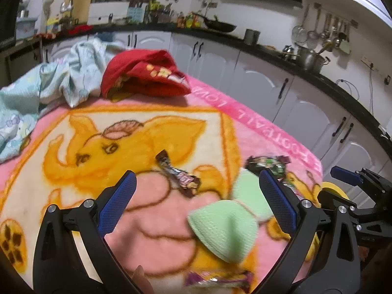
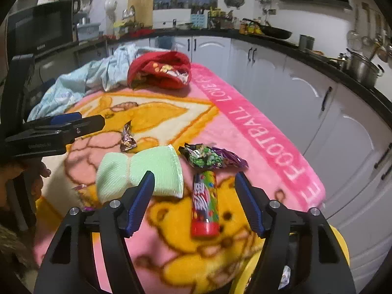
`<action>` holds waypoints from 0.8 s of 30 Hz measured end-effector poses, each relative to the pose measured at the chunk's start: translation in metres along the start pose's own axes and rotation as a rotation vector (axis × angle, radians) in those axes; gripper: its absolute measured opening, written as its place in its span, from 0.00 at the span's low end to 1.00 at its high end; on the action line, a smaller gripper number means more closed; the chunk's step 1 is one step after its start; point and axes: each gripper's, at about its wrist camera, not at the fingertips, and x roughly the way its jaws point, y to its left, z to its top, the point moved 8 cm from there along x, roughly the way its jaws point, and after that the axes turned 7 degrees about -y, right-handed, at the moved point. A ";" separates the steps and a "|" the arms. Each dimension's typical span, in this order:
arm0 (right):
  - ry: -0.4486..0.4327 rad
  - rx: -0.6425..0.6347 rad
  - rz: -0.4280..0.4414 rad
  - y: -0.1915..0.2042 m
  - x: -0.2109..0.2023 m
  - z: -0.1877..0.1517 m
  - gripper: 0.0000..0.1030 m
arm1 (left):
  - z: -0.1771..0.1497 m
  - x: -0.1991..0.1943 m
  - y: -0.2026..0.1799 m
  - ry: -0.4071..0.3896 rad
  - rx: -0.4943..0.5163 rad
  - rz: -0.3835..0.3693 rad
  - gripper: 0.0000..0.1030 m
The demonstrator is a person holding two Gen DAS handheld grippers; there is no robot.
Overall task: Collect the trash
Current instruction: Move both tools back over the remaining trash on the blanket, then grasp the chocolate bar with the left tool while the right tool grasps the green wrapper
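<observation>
On the pink cartoon blanket [image 2: 257, 122] lie several wrappers. A red, multicoloured candy tube wrapper [image 2: 204, 205] lies flat just ahead of my right gripper [image 2: 194, 177], in line with the gap between its open fingers and untouched. Beyond it sits a crumpled green and purple wrapper [image 2: 210, 158]. A small brown wrapper [image 1: 178, 176] lies just beyond the tips of my open left gripper [image 1: 196, 175], which holds nothing. The crumpled wrapper [image 1: 267, 163] shows behind its right finger. Another purple wrapper [image 1: 215, 279] peeks out at the bottom edge.
A folded mint-green cloth [image 2: 139, 174] lies between the wrappers. A red cap [image 2: 159, 71] and a light blue garment [image 2: 80, 83] lie at the far end. A yellow container [image 2: 247, 274] stands below the blanket's near right edge. White cabinets [image 2: 306, 93] run along the right.
</observation>
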 end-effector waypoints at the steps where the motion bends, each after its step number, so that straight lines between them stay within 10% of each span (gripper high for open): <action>1: 0.009 -0.009 0.003 0.001 0.008 0.002 0.58 | -0.001 0.004 0.004 0.011 -0.007 0.001 0.89; 24: 0.197 -0.225 -0.015 0.008 0.103 -0.007 0.20 | -0.021 0.093 0.025 0.279 -0.112 -0.055 0.51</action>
